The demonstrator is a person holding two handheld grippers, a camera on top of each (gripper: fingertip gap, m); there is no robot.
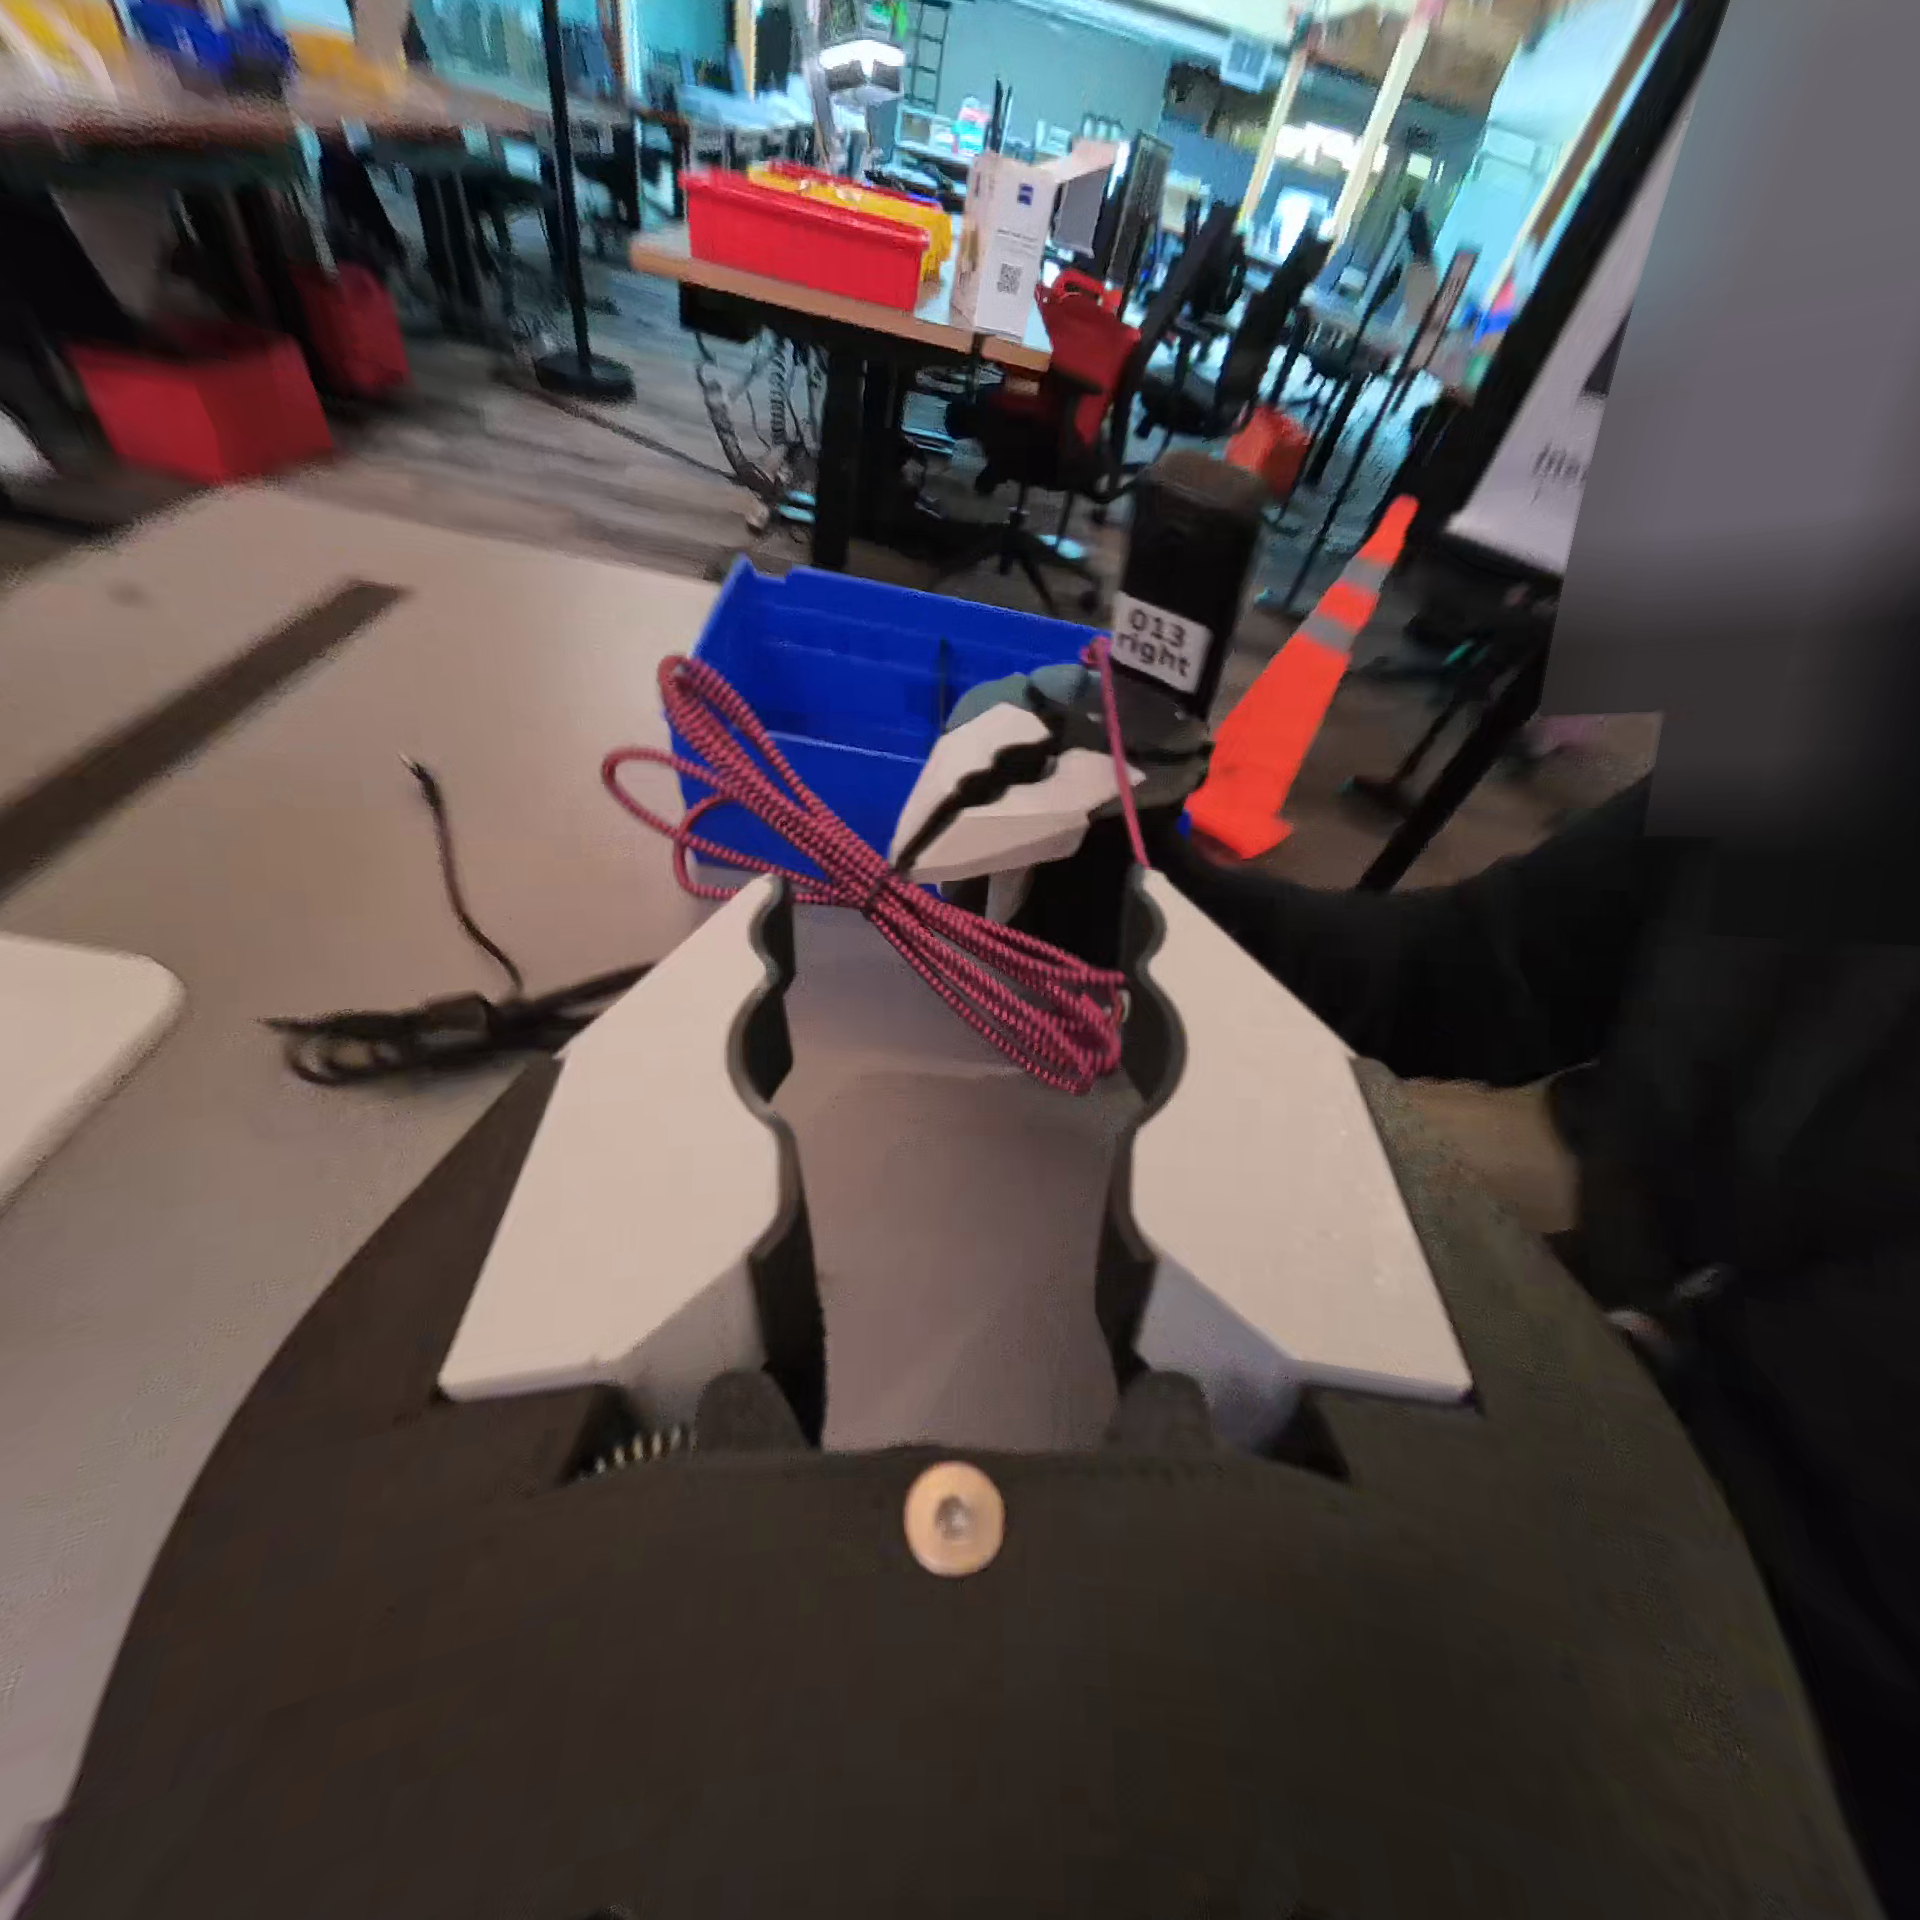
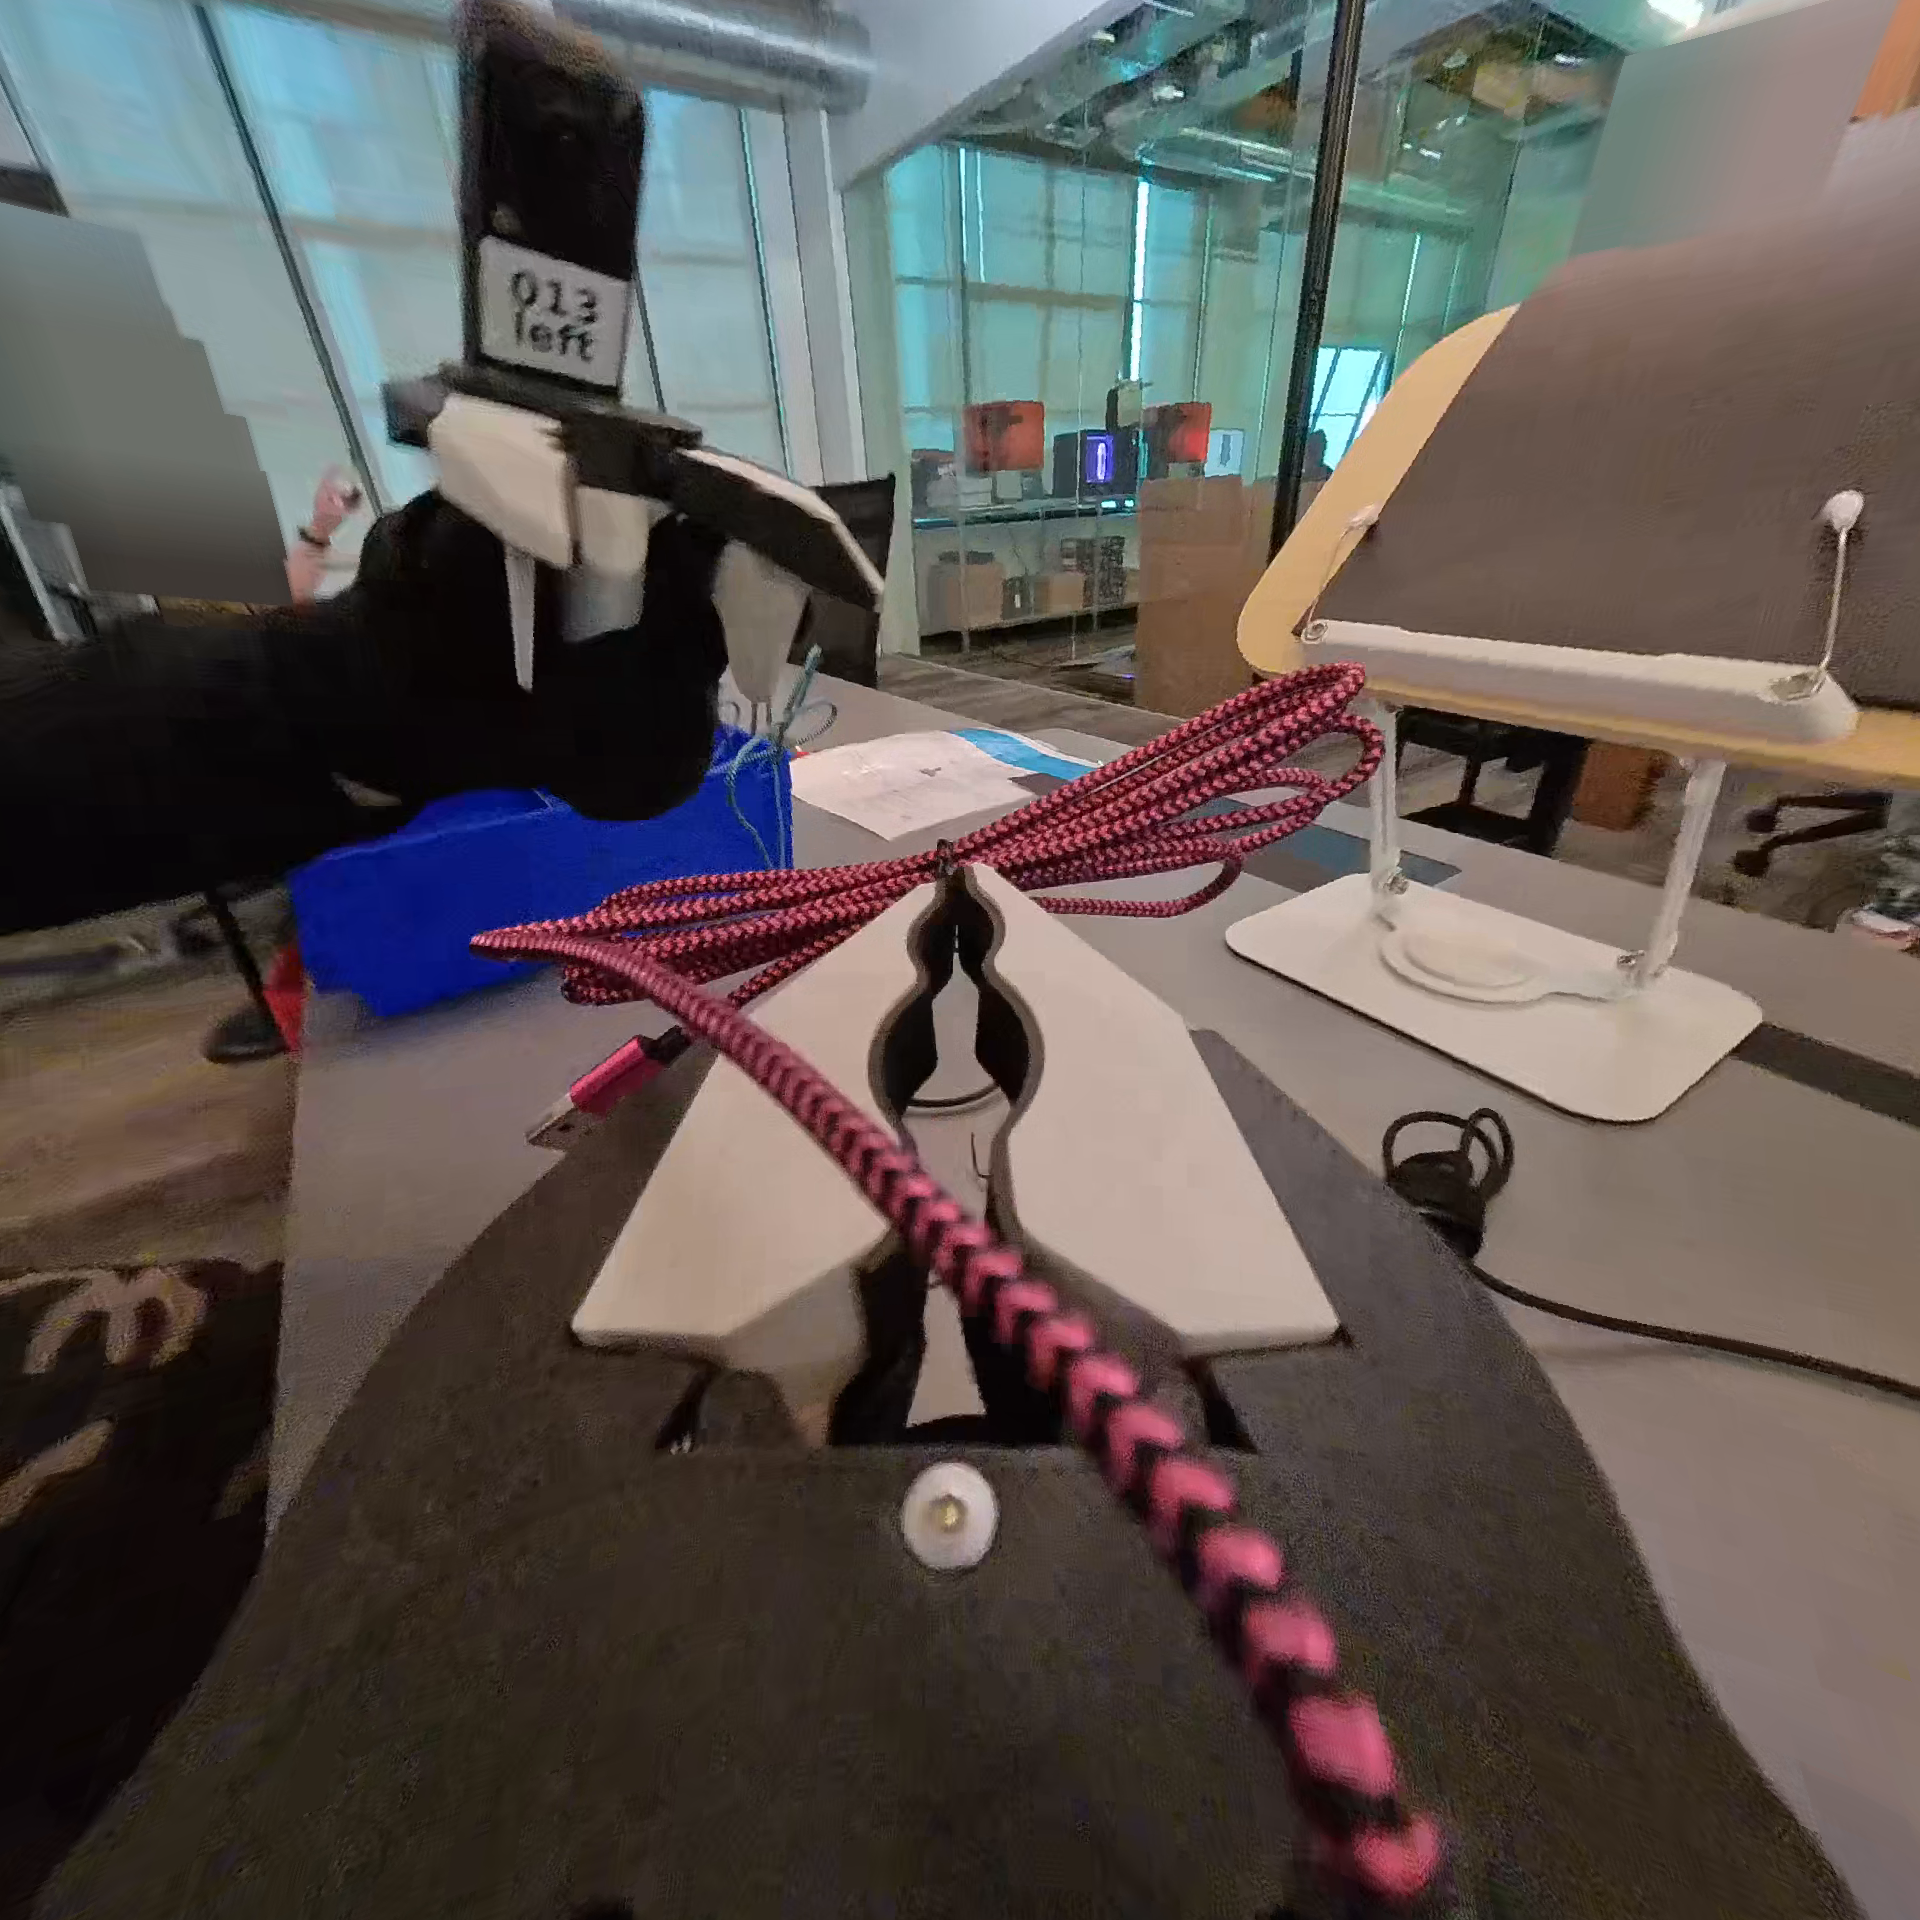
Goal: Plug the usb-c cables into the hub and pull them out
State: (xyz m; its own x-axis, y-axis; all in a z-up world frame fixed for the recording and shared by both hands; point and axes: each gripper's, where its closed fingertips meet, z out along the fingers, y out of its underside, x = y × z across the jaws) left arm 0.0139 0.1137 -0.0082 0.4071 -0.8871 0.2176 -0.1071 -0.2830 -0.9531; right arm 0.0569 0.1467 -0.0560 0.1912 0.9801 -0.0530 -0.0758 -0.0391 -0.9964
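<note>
Braided cable (image 2: 1091,831): a pink-and-black woven bundle is held up above the grey surface (image 2: 1714,1247), its loops fanning out to either side of the grip; one strand trails back past the lens.
Right gripper (image 2: 961,883): the jaws are closed to a narrow slit at their tips, pinching the bundle at its tied middle, probably so that the loops are lifted together rather than dragged.
Plug end (image 2: 613,1086): a pink metal connector hangs free just below the bundle, not yet inserted anywhere.
Left gripper (image 1: 961,914): the jaws are spread wide and nothing is held; they are aimed at the dangling loops, seemingly in readiness to take an end.
Blue bin (image 1: 831,707): it is set on the surface just behind the lifted cable.
Black cable (image 1: 447,1018): a second coiled lead is left lying on the surface, well apart to the left.
Hub: none can be made out in either view.
White stand (image 2: 1496,966): it is placed on the surface to the right, clear of the cable.
Stage, as judged: a cable is being fetched; no plugging has begun.
</note>
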